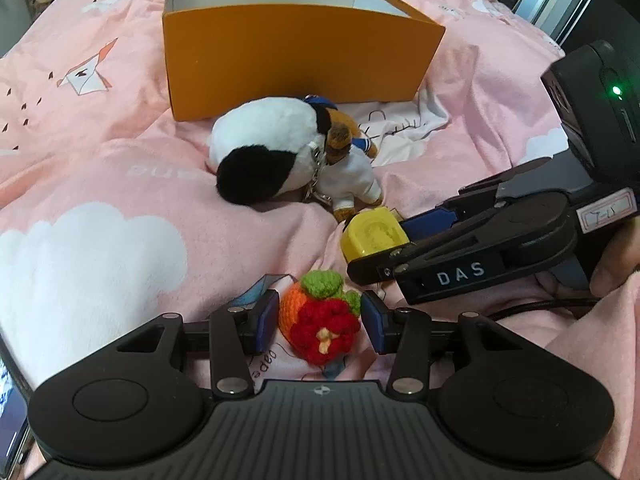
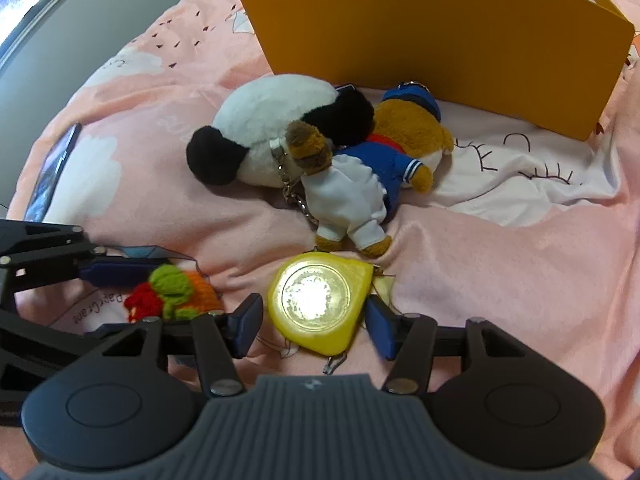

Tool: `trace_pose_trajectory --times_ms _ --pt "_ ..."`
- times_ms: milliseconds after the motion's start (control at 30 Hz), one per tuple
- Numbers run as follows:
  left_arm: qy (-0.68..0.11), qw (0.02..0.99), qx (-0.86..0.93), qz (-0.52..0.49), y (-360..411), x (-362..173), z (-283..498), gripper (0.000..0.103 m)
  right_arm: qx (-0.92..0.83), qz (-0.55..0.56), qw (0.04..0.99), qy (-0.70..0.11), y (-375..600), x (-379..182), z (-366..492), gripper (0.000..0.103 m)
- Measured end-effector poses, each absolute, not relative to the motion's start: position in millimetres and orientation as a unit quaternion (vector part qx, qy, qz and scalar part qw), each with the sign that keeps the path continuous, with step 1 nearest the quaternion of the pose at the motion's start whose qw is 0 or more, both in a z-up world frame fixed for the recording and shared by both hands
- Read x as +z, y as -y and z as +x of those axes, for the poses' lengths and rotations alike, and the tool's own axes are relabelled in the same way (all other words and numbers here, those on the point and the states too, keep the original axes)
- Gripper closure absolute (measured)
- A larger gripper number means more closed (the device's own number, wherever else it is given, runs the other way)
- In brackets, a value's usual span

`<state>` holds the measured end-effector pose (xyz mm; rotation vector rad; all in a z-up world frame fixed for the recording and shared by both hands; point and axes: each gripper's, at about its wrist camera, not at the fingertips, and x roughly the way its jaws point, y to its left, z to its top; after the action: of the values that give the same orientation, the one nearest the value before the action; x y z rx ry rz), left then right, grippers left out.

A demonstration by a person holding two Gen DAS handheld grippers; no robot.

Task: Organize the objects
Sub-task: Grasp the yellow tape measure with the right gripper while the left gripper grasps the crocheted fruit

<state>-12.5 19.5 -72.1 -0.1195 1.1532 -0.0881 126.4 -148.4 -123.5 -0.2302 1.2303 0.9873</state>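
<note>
Left tongs [image 1: 320, 322]: spread, pads bracketing the small crocheted orange fruit with green leaves and red flower [image 1: 320, 320] on the pink printed bedspread [image 1: 120, 184]. Left pad close against the yarn, right pad just beside it; no firm squeeze evident. Judged not yet gripped.

Right tongs [image 2: 314, 322]: spread, straddling the yellow plastic tape measure with round silver face [image 2: 320, 304]. Narrow gaps visible on both sides; nothing gripped. Tape measure flat on the bedspread, face up, pointed corner toward the right pad, directly ahead of the tongs.

Governing relation: each item centred between its own tongs, so closure alone likely suffices; no lateral correction judged necessary.

Destination: open orange cardboard box with white interior [image 1: 296, 52], beyond both items, past the black-and-white plush toy [image 1: 264, 152] and the brown plush bear in white and blue clothing [image 2: 360, 184]. Both lie between tongs and box. Lift over the plush pile judged necessary. Snag hazard: keychain [image 2: 292, 192] on the plush toys.
</note>
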Motion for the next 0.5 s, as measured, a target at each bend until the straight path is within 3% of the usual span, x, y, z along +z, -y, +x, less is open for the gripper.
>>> trace_pose_trajectory --times_ms 500 --pt "-0.509 0.849 -0.053 -0.132 -40 -56 -16 0.054 0.444 -0.061 0.715 -0.536 173 -100 132 0.049"
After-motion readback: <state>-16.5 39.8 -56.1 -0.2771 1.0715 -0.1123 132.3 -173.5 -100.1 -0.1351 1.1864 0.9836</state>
